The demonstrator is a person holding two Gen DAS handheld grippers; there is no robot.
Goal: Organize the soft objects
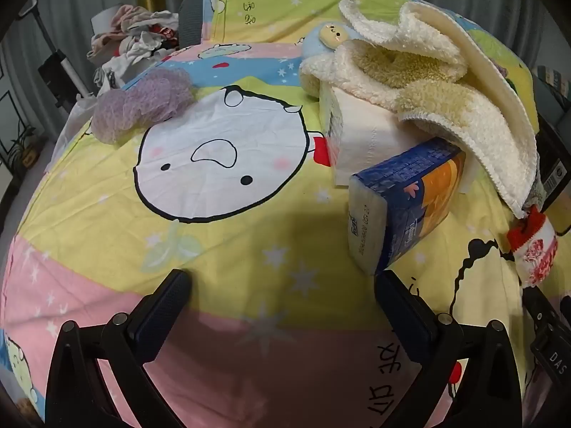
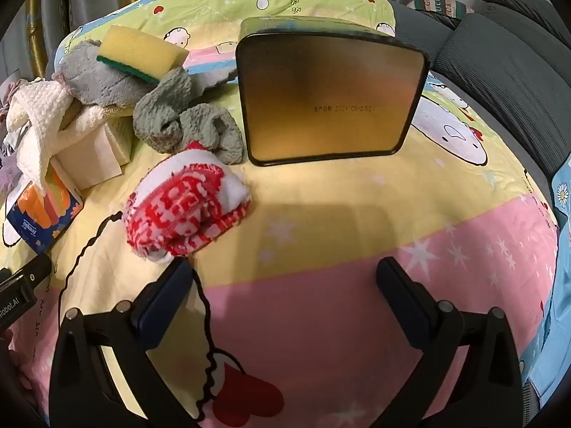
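My left gripper [image 1: 282,281] stands open over the cartoon bedsheet [image 1: 214,235], nothing between its fingers. A blue tissue pack [image 1: 403,207] lies just beyond its right finger, leaning on a white paper pack [image 1: 364,132] draped with a cream fleece cloth [image 1: 446,82]. A purple mesh puff [image 1: 142,103] sits far left. My right gripper [image 2: 285,271] is open and empty too. A red-and-white knitted sock [image 2: 185,207] lies just ahead of its left finger. Behind it are a grey-green knitted cloth [image 2: 189,125], a yellow sponge [image 2: 139,53] on a grey plush [image 2: 96,78], and a gold tin [image 2: 328,100].
A heap of clothes [image 1: 135,39] lies off the bed's far left corner. A grey sofa [image 2: 506,57] runs along the right side. The other gripper's body [image 2: 18,285] shows at the left edge of the right wrist view. A blue plush doll [image 1: 324,39] sits behind the fleece.
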